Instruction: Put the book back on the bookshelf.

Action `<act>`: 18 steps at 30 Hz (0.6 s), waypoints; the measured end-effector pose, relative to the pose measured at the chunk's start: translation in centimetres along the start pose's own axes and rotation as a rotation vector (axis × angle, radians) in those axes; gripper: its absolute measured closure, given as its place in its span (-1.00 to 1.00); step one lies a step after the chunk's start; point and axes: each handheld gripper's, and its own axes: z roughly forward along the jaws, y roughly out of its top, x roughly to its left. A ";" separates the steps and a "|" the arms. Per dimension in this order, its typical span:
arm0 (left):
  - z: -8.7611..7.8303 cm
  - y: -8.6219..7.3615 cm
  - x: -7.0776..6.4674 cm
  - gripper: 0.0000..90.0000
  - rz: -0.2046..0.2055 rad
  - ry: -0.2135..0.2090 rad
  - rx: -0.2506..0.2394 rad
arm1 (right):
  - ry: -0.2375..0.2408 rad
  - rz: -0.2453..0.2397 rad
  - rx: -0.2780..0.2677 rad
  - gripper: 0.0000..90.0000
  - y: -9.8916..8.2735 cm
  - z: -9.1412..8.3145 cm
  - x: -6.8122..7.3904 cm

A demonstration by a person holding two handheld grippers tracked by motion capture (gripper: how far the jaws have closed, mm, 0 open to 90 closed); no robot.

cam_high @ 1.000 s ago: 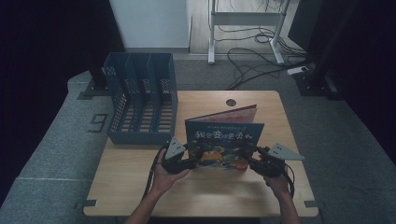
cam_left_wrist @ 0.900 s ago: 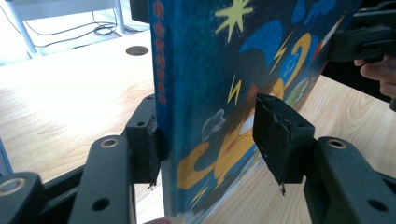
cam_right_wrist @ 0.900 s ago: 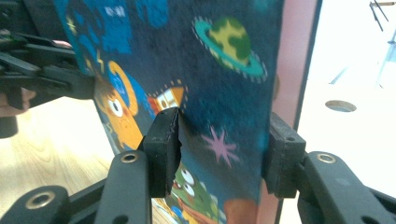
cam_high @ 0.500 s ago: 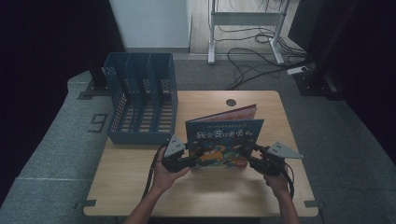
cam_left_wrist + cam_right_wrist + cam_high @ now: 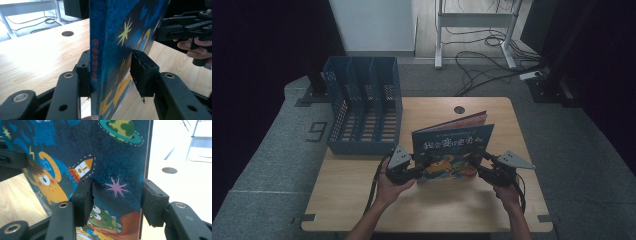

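Note:
A picture book (image 5: 452,145) with a dark blue cartoon cover stands upright on the table, a little splayed. My left gripper (image 5: 424,165) holds its spine edge. In the left gripper view the jaws (image 5: 111,72) have just been closing, and both pads press on the book (image 5: 112,37). My right gripper (image 5: 479,162) is at the opposite edge. Its jaws (image 5: 116,197) have just been opening. The book (image 5: 112,152) is still between them, the left pad against the cover and a thin gap at the other pad.
A blue slotted file rack (image 5: 362,107) stands at the table's back left, near the book. The wooden table (image 5: 362,200) has a round cable hole (image 5: 459,109) behind the book. Cables and a white desk frame (image 5: 472,20) lie on the floor beyond.

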 end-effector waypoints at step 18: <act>-0.2 0.8 0.1 0.23 -0.016 0.002 -0.049 | -0.018 0.013 0.004 -0.05 0.3 1.2 0.4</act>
